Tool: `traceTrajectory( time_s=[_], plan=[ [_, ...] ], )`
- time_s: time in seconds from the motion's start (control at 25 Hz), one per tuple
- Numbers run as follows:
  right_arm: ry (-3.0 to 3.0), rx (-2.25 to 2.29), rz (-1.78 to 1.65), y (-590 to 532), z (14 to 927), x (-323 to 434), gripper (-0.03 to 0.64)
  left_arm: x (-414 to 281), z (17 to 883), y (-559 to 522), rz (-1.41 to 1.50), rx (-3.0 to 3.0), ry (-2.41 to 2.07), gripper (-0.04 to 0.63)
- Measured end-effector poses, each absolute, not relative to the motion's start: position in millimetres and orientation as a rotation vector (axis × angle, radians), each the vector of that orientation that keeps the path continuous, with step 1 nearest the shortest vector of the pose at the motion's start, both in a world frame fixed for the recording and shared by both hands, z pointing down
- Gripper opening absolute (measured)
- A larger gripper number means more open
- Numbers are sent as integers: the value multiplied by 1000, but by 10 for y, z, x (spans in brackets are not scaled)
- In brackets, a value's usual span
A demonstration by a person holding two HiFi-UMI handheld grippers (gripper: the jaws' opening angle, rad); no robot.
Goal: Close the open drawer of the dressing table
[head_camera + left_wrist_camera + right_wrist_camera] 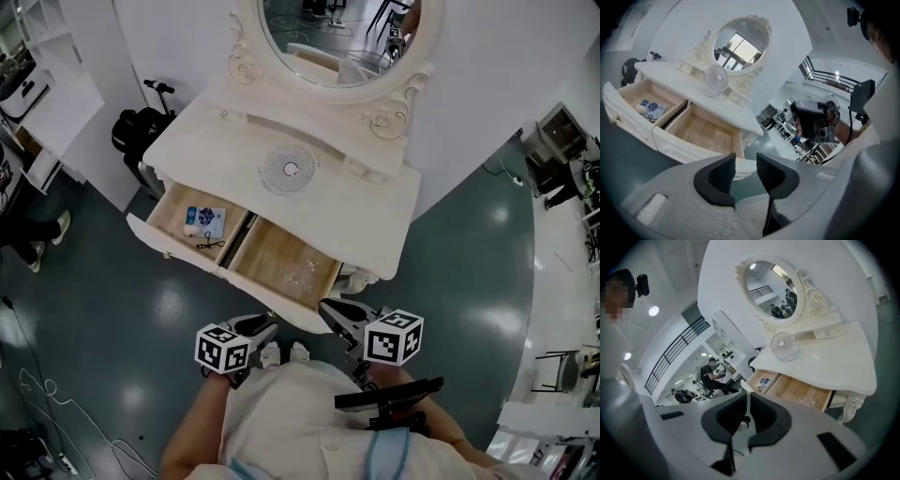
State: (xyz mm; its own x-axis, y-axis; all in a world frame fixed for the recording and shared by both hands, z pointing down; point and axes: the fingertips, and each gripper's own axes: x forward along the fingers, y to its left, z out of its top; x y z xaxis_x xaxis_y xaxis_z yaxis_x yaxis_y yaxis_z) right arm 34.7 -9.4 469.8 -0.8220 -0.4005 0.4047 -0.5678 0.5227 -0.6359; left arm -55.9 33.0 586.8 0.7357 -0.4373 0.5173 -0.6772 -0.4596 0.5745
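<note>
The white dressing table (314, 206) with its oval mirror (337, 37) stands ahead of me, with both drawers pulled out. The left drawer (171, 212) holds a blue-and-white card (206, 221) and a small black item. The right drawer (272, 258) holds a clear plastic scrap (302, 274). My left gripper (267, 330) hangs just short of the right drawer's front, open, with nothing between its pads (723, 173). My right gripper (328, 309) is beside it near the drawer's right corner, jaws shut and empty. Both drawers (797, 391) also show in the right gripper view.
A small round fan (289, 170) sits on the tabletop. A black bag and scooter (141, 131) stand left of the table, with white shelves (47, 94) further left. Cables (56, 403) lie on the dark floor at lower left. White furniture (553, 412) stands at the right.
</note>
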Motion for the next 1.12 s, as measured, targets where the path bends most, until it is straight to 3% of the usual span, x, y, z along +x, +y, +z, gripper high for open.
traceTrajectory(
  time_s=[1.12],
  plan=[
    [-2465, 875, 1205, -77, 4862, 528, 18, -557, 6861, 240, 738, 2058, -781, 146]
  ],
)
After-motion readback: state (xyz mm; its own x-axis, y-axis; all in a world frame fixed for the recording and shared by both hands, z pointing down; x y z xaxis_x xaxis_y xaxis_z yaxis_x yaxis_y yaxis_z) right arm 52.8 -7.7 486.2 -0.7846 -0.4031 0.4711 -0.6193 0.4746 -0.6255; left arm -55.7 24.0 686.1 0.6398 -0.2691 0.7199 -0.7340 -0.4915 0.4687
